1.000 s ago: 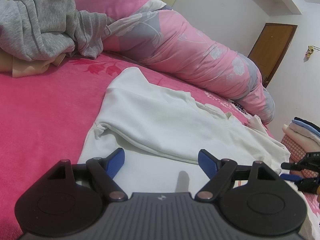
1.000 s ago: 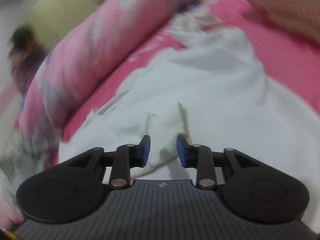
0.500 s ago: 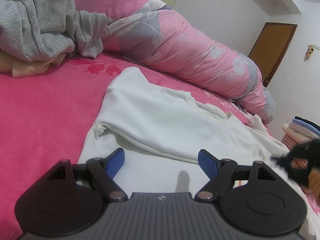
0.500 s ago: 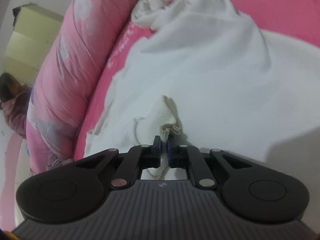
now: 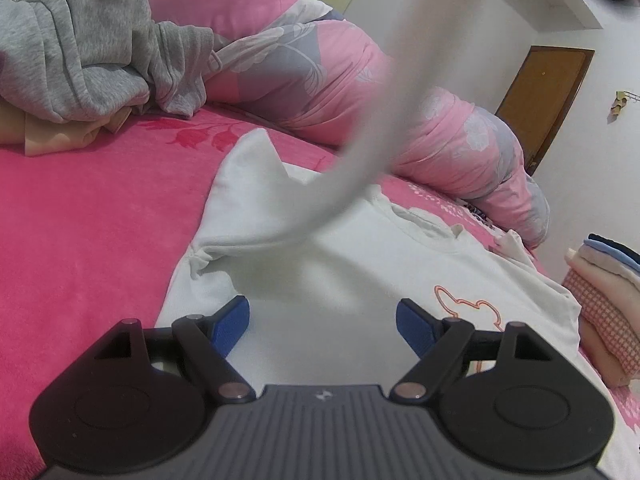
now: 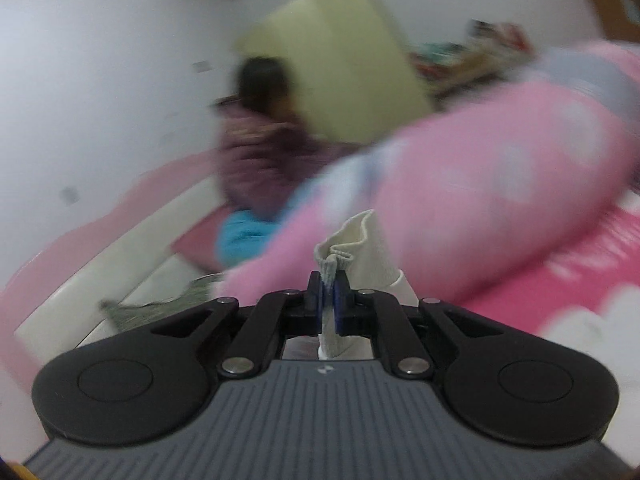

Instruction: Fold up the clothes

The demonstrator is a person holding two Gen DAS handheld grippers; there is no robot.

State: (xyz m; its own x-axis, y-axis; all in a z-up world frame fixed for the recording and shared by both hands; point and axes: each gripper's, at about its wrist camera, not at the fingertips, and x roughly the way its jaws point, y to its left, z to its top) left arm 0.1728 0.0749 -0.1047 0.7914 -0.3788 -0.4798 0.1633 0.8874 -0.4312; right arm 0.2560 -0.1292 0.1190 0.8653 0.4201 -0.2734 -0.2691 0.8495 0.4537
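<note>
A white long-sleeved top with an orange outline print lies spread on the pink bedcover. My left gripper hovers low over its hem, open, nothing between its blue pads. One white sleeve rises as a blurred strip from the top toward the upper right of the left wrist view. In the right wrist view my right gripper is shut on that sleeve's ribbed cuff, which bunches up above the pads.
A rolled pink and grey quilt runs along the far side of the bed. A grey garment is heaped at the back left. Folded clothes are stacked at the right. A person sits beyond the bed. A brown door stands at the right.
My right gripper closed on the sleeve cuff, then swung up and away, pulling the sleeve off the top into the air and baring the orange print. The left gripper stayed still.
</note>
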